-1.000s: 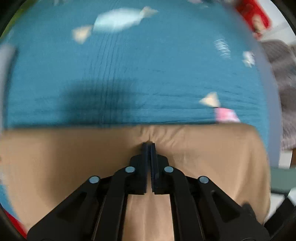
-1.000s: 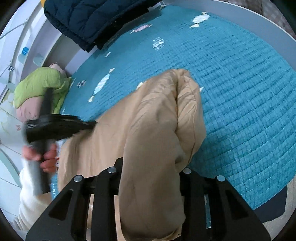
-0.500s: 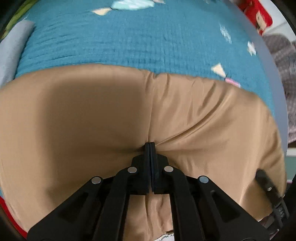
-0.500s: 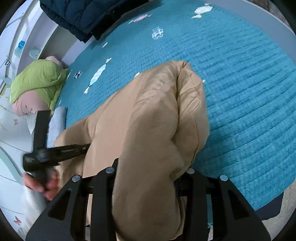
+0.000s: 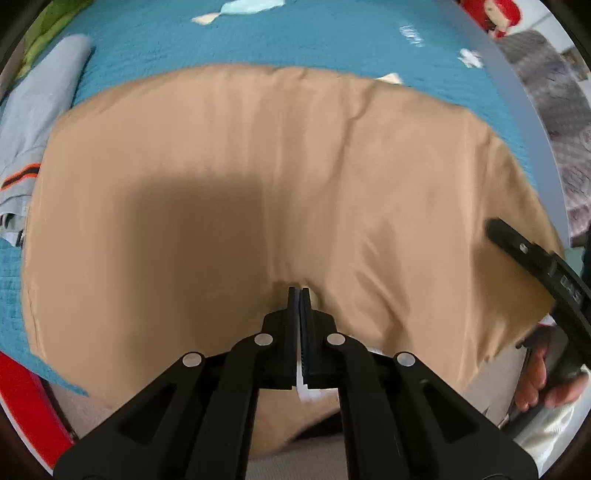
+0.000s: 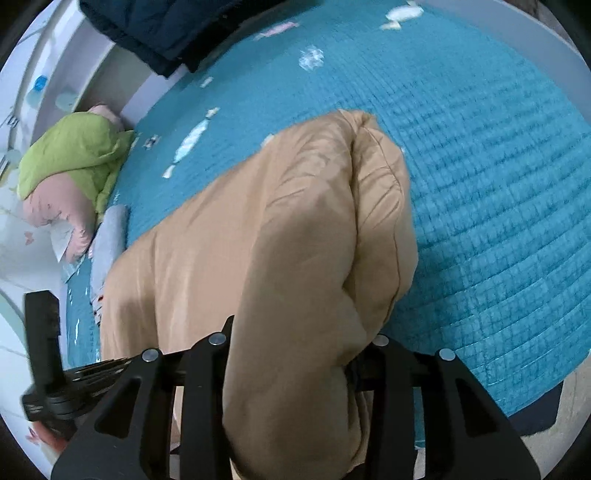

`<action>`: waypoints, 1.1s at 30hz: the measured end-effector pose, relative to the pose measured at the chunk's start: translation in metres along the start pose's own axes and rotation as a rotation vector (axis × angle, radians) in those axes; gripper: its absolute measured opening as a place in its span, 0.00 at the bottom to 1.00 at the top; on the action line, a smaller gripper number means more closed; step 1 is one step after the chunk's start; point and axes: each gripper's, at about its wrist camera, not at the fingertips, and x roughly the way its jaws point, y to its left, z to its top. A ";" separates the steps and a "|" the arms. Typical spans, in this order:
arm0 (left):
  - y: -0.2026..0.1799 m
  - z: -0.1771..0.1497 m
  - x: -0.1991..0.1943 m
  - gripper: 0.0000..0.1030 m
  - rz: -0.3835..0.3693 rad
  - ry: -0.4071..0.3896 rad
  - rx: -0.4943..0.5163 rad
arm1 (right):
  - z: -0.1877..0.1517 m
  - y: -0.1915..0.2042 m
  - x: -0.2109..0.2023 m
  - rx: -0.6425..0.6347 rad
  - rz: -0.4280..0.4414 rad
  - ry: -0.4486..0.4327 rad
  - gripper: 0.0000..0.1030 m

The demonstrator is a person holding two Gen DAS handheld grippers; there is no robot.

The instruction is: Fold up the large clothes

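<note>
On the teal bedspread (image 5: 332, 40) more tan garment (image 5: 258, 166) lies spread; both hand-held grippers still pinch it.

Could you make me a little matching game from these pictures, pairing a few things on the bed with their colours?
Things:
1. big garment held by both grippers
2. bedspread
3. bundle by the wall
4. jacket at the far edge

Colours:
A. teal
B. navy
C. tan
D. lime green

Pairs: 1-C, 2-A, 3-D, 4-B
</note>
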 end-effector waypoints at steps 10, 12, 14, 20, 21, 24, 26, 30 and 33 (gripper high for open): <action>0.006 0.024 0.031 0.02 0.033 -0.063 -0.011 | -0.002 0.003 -0.013 0.044 0.048 -0.062 0.29; 0.006 0.029 0.024 0.02 0.033 -0.058 -0.002 | -0.001 0.016 -0.021 0.001 0.052 -0.110 0.27; 0.012 0.030 0.025 0.02 0.009 -0.051 -0.022 | 0.000 0.032 -0.032 -0.046 0.112 -0.143 0.27; 0.023 0.024 0.032 0.02 -0.007 -0.066 -0.016 | -0.001 0.099 -0.052 -0.252 0.189 -0.160 0.27; 0.024 0.023 0.032 0.02 -0.010 -0.071 -0.013 | -0.002 0.108 -0.053 -0.279 0.198 -0.154 0.27; 0.031 0.020 0.032 0.02 -0.037 -0.093 -0.008 | -0.006 0.139 -0.051 -0.384 0.218 -0.126 0.27; 0.034 0.020 0.030 0.02 -0.058 -0.096 -0.015 | -0.008 0.153 -0.050 -0.439 0.222 -0.114 0.27; 0.057 0.011 -0.009 0.03 -0.167 -0.118 -0.055 | -0.011 0.182 -0.051 -0.530 0.230 -0.100 0.27; 0.080 0.000 -0.047 0.04 -0.215 -0.203 -0.058 | -0.017 0.204 -0.045 -0.601 0.208 -0.073 0.27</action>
